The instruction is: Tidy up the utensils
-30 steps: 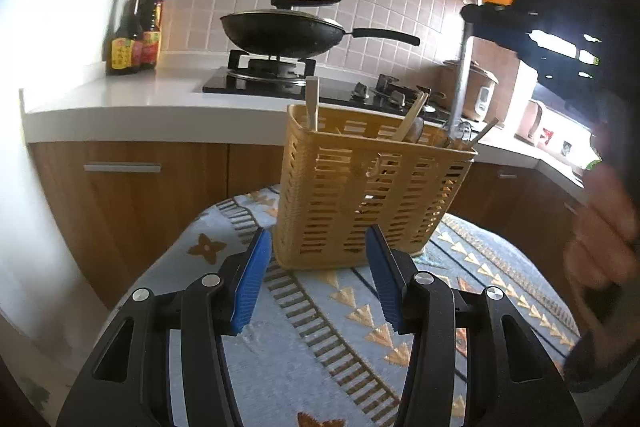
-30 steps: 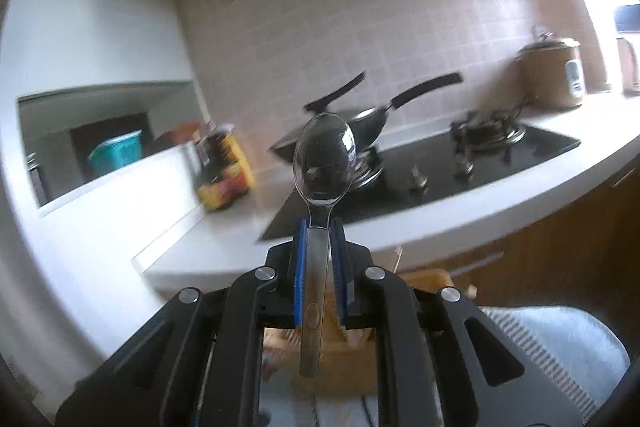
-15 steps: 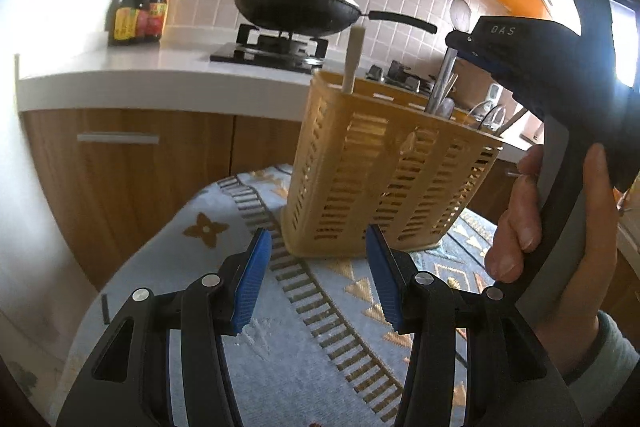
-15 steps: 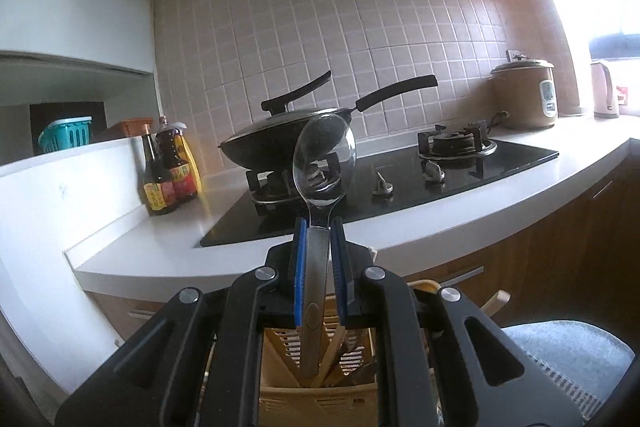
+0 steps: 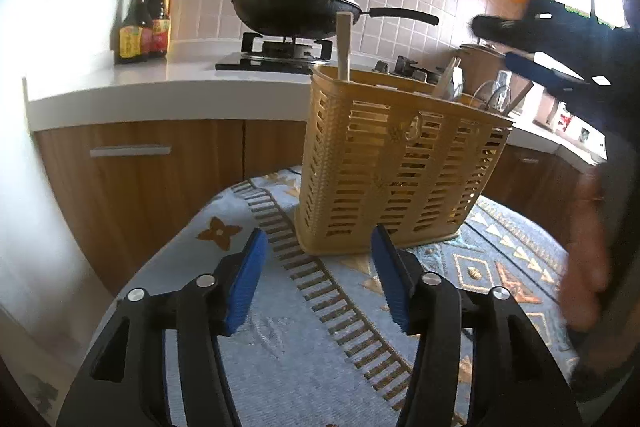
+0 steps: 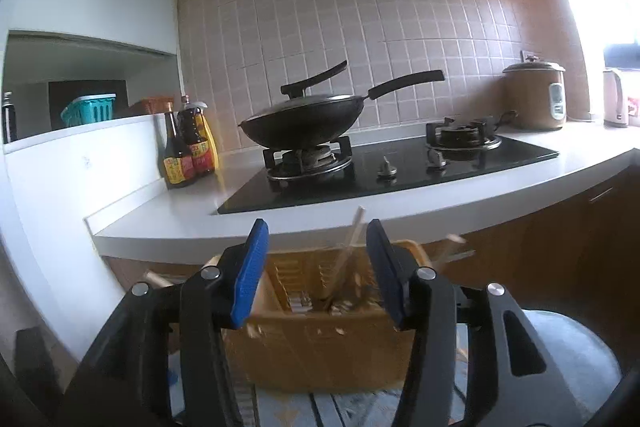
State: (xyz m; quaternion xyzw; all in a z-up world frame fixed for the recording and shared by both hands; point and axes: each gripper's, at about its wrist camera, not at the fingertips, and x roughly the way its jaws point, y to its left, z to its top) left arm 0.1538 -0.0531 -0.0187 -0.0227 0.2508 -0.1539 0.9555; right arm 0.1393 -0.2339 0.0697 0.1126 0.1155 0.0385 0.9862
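A yellow slotted utensil basket (image 5: 400, 167) stands on a patterned blue cloth (image 5: 304, 343). It holds a wooden handle (image 5: 343, 43) and several metal spoons (image 5: 492, 95). My left gripper (image 5: 317, 243) sits low in front of the basket, jaws opening, nothing between them. My right gripper (image 6: 317, 231) hovers just above the basket (image 6: 320, 331), jaws opening and empty. Chopsticks (image 6: 348, 247) and blurred utensils show in the basket below the gap. In the left wrist view the right gripper (image 5: 496, 43) is a dark blur over the basket's right end, held by a person's hand (image 5: 584, 255).
Behind the basket runs a white counter (image 6: 168, 223) with a black wok (image 6: 304, 119) on a gas hob. Sauce bottles (image 6: 188, 151) stand at its left, and a rice cooker (image 6: 536, 95) at its right. Wooden cabinets (image 5: 136, 171) are below the counter.
My right gripper sank toward the basket and opened; the spoon it held upright is gone from between its pads. My left gripper's jaws stand a little wider.
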